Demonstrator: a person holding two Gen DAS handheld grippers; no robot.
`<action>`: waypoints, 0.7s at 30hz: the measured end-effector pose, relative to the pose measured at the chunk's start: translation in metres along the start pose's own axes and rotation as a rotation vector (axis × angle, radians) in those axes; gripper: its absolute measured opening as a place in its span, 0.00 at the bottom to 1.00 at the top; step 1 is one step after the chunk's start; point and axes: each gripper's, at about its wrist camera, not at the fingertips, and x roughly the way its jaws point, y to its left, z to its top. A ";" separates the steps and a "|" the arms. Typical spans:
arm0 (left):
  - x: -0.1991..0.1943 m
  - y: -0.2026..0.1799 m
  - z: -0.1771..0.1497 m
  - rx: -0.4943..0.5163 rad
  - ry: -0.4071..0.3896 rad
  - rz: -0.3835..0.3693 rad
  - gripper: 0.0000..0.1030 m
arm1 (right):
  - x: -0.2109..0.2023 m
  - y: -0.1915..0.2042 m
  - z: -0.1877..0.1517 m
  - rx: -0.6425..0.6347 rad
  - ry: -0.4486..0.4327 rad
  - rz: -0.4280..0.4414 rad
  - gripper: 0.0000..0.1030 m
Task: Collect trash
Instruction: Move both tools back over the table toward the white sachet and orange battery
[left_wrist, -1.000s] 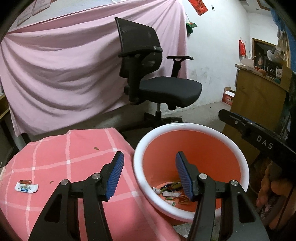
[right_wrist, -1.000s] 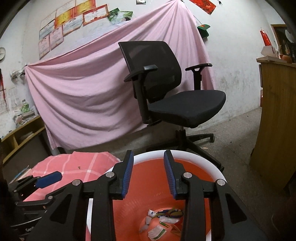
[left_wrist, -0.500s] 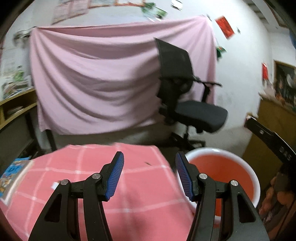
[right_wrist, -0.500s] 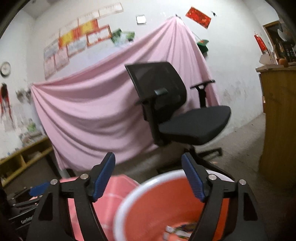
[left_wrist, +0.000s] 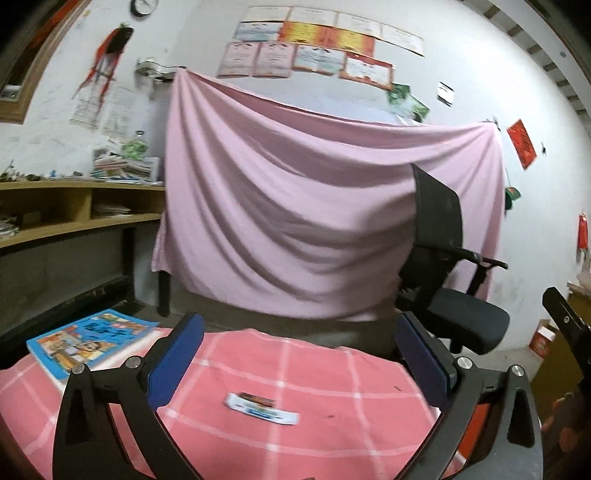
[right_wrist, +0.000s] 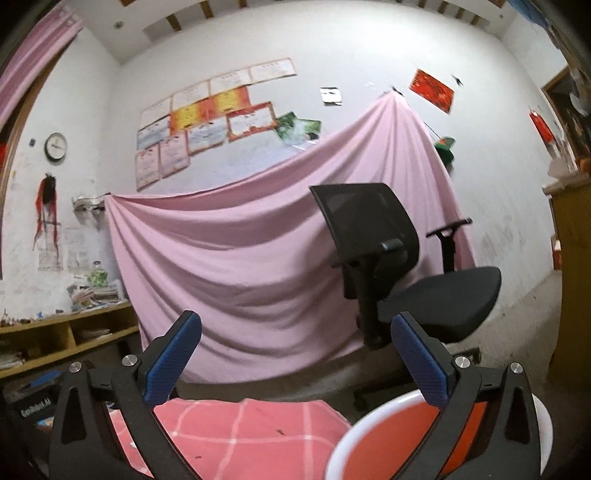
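A small white wrapper with a red strip (left_wrist: 260, 406) lies on the pink checked cloth (left_wrist: 314, 369) over the table. My left gripper (left_wrist: 299, 363) is open and empty, held above and in front of the wrapper. The orange bin with a white rim (right_wrist: 373, 439) stands to the right of the table; its inside is hidden here. My right gripper (right_wrist: 295, 360) is open and empty, raised above the bin's rim and the cloth's corner (right_wrist: 236, 428).
A blue picture book (left_wrist: 88, 341) lies on the table's far left. A black office chair (right_wrist: 399, 273) stands behind the bin, before a pink hanging sheet (left_wrist: 295, 221). Wooden shelves (left_wrist: 66, 218) run along the left wall. A wooden cabinet (right_wrist: 572, 277) is at right.
Both grippers have tilted up and away from the bin. The left one has swung left over the table, bringing the wrapper between its fingers. The right gripper has opened wide.
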 end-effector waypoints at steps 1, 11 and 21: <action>-0.002 0.007 0.000 0.001 -0.008 0.008 0.98 | 0.000 0.005 -0.001 -0.009 -0.004 0.007 1.00; -0.010 0.050 0.000 0.020 -0.058 0.079 0.98 | 0.005 0.055 -0.015 -0.117 -0.011 0.083 1.00; -0.010 0.078 -0.004 0.035 -0.066 0.126 0.98 | 0.010 0.091 -0.031 -0.188 0.012 0.146 1.00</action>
